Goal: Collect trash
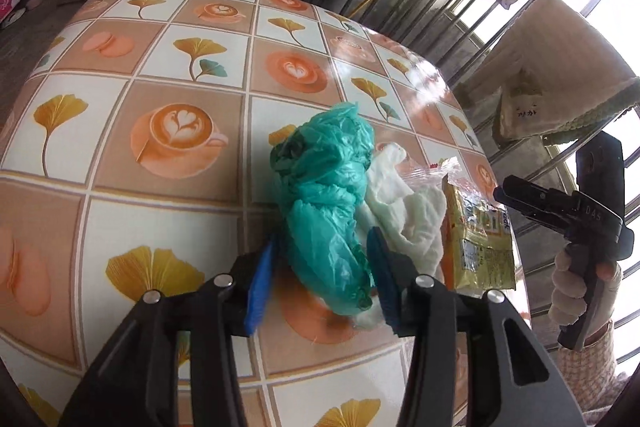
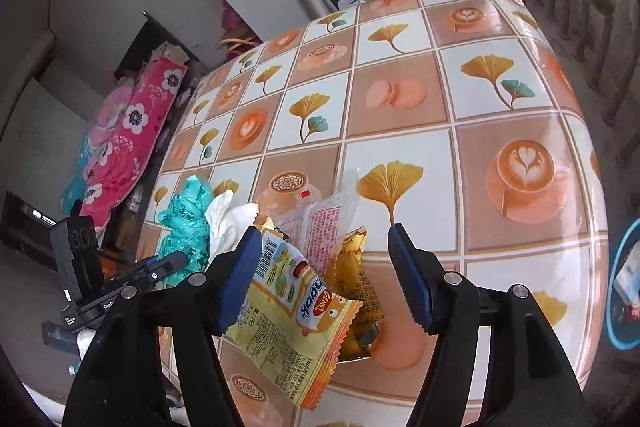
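Patterned oilcloth covers the table (image 1: pixel 168 39), where a green bag (image 1: pixel 324 199), white tissue (image 1: pixel 404 223) and yellow wrappers (image 2: pixel 304 311) lie bunched. Left gripper (image 1: pixel 324 279) has its jaws open around the bag; right gripper (image 2: pixel 324 279), jaws open, straddles the wrappers.

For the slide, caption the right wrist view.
Open right gripper straddling yellow snack wrapper on patterned tablecloth.
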Demonstrator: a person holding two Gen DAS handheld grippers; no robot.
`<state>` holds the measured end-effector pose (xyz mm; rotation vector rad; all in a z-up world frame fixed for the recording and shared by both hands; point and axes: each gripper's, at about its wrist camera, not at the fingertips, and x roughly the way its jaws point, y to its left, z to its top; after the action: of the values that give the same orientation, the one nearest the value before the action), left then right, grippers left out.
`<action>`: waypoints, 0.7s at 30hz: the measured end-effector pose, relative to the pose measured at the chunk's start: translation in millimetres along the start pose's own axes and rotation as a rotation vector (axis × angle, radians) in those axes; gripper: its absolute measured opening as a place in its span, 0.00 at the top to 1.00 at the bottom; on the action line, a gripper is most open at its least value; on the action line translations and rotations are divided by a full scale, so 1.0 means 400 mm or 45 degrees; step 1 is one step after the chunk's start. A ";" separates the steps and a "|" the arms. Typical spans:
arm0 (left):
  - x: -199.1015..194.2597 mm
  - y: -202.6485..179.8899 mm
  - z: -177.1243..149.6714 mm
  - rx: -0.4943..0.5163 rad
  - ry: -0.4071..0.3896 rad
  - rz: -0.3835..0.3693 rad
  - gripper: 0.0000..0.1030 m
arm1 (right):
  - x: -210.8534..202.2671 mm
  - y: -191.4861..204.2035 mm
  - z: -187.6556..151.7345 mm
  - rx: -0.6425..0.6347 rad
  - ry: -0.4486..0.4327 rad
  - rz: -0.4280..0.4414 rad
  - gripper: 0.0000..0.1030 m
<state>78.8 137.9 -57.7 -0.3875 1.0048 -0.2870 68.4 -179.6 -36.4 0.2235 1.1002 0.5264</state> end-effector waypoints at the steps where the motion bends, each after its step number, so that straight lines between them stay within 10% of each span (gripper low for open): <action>1: -0.007 0.003 0.000 -0.007 -0.005 0.001 0.51 | -0.008 0.006 0.003 -0.016 -0.016 -0.006 0.37; 21: -0.104 0.015 0.015 -0.061 -0.171 0.112 0.34 | -0.048 0.092 0.035 -0.198 -0.115 0.000 0.35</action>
<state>63.1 161.1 -25.8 -0.3999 0.8954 -0.1554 63.5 -156.8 0.4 0.1100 0.9666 0.5937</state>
